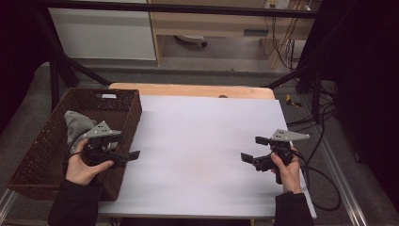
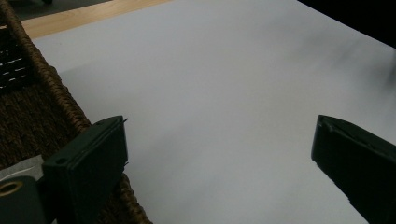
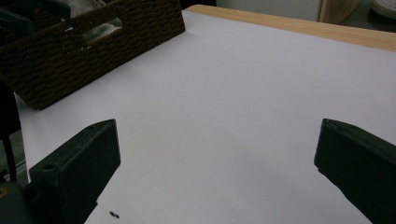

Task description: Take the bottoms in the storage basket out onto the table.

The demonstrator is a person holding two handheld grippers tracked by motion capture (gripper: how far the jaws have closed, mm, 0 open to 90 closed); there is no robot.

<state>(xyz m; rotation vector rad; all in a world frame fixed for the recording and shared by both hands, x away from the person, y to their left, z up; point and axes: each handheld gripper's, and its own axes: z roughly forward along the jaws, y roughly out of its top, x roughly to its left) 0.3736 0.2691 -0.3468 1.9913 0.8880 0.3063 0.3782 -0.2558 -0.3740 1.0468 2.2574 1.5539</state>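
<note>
Two hand-held grippers sit over the white table surface [image 1: 202,141], one at each lower side of the high view. At lower left, the left gripper [image 1: 126,149] is held by the person's left hand [image 1: 83,165] just above the near right wall of the woven brown basket [image 1: 28,160]; its jaws point toward the centre of the frame and stand wide apart with nothing between them (the left gripper view confirms this, with bare white surface between the two black jaws and the basket rim at its left edge). A grey cloth [image 1: 75,123] lies inside the basket, in the upper left part of it, just behind the gripper's grey plate. At lower right, the right gripper [image 1: 254,149] is held by the right hand [image 1: 286,168] above the white surface, well apart from the basket; its jaws also stand wide apart and empty. In the right gripper view the basket [image 3: 93,42] occupies the upper left corner.
</note>
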